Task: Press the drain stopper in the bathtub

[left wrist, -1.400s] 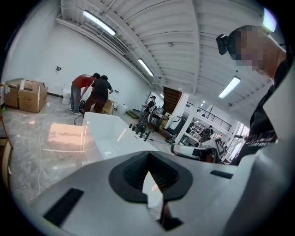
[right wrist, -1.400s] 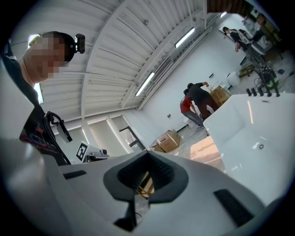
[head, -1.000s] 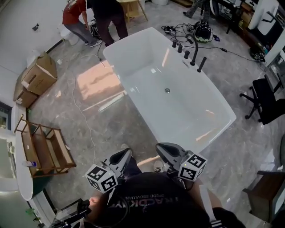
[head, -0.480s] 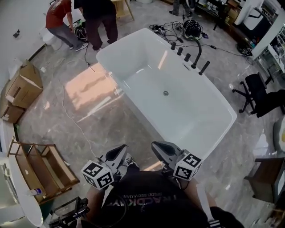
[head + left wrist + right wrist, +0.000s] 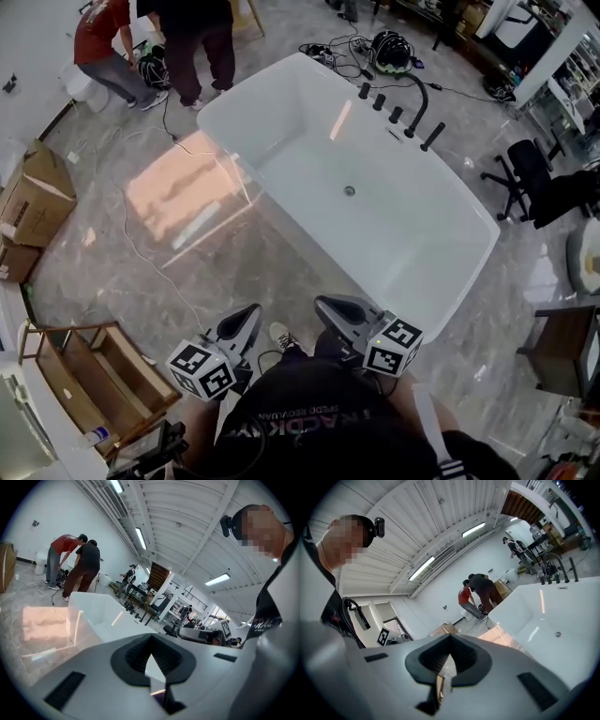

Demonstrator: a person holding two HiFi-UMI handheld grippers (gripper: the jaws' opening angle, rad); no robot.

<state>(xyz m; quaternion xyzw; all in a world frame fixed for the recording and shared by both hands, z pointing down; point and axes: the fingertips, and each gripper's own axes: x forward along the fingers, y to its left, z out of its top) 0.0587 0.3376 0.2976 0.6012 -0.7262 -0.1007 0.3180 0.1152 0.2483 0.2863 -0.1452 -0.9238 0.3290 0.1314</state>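
Drain stopper (image 5: 350,190) — mid-floor, bathtub (image 5: 272,103) rim well apart

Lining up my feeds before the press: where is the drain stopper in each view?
Head view: drain stopper on the bathtub floor, above centre.
Left gripper view: not in it; the bathtub floor is hidden.
Right gripper view: far right, on the bathtub floor.
Shared landmark: the person in the red top.

Person's in a black tee (image 5: 328,431) with small pale lettering, white stripes on the sleeve (image 5: 457,469) at lower right, and a whitish sneaker (image 5: 281,336). Left gripper (image 5: 249,317) and right gripper (image 5: 324,306) are smooth grey shells, each carrying a black-and-white marker cube (image 5: 394,347).
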